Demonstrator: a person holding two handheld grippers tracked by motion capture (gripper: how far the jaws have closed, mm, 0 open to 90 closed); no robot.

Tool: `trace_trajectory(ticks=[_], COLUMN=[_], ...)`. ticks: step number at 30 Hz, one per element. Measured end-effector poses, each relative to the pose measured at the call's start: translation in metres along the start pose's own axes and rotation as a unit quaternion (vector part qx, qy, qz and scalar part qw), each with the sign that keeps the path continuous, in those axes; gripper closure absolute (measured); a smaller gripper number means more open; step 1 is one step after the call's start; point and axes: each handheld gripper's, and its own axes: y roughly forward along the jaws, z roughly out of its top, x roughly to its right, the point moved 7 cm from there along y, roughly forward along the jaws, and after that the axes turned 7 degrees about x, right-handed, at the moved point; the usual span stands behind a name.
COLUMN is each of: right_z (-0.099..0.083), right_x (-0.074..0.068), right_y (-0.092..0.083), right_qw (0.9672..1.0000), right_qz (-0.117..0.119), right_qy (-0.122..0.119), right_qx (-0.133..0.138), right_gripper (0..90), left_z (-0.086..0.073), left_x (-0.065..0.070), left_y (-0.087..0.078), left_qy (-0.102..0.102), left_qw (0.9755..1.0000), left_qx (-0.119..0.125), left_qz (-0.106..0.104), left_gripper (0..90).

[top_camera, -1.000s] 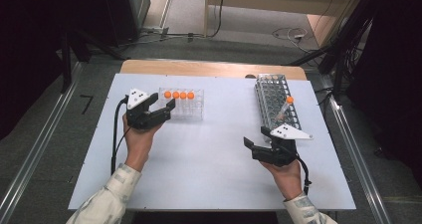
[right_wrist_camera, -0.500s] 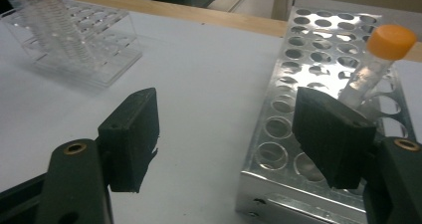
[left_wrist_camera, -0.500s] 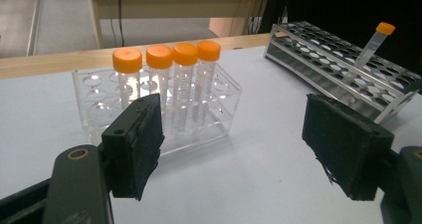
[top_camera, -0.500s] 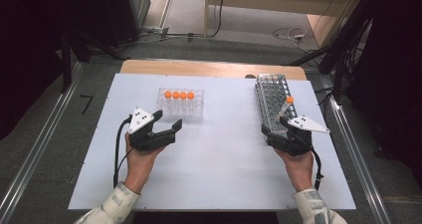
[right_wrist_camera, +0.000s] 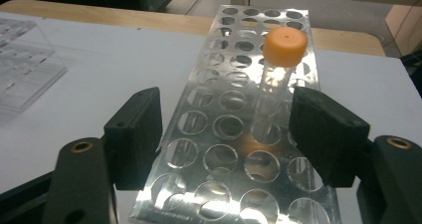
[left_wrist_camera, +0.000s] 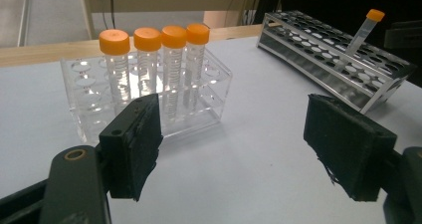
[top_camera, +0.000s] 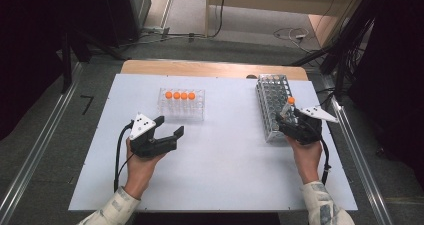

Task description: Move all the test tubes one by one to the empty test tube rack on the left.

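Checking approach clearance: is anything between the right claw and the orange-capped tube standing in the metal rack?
Nothing visible. The right claw sits open over the metal rack, its jaws having just been closing, and the orange-capped tube leans in its hole between the pads, nearer the right one, not yet gripped.

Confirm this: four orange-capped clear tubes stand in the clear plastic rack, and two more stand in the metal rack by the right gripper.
Not quite: the perforated metal rack holds one orange-capped clear tube, as the right gripper view shows. The clear plastic rack does hold four.
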Motion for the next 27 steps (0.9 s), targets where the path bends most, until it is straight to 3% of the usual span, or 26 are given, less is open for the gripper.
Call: trace_trajectory(ticks=[8, 17, 27], right_z=[0.001, 0.0, 0.0], right_x=[0.013, 0.021, 0.022], right_y=[0.023, 0.036, 0.041], right_qw=[0.9993, 0.9978, 0.9972], right_qz=[-0.03, -0.057, -0.062], right_qy=[0.018, 0.03, 0.034], right_qx=[-0.014, -0.018, -0.025], right_gripper=[34.7, 47.0, 62.5], left_z=[-0.002, -0.001, -0.003], left_x=[0.001, 0.001, 0.001], left_y=[0.001, 0.0, 0.001], left_qy=[0.001, 0.001, 0.001], left_qw=[1.0, 1.0, 1.0], left_qx=[-0.002, -0.002, -0.005], left_qz=[-0.003, -0.006, -0.006], left_gripper=[23.0, 23.1, 23.4])
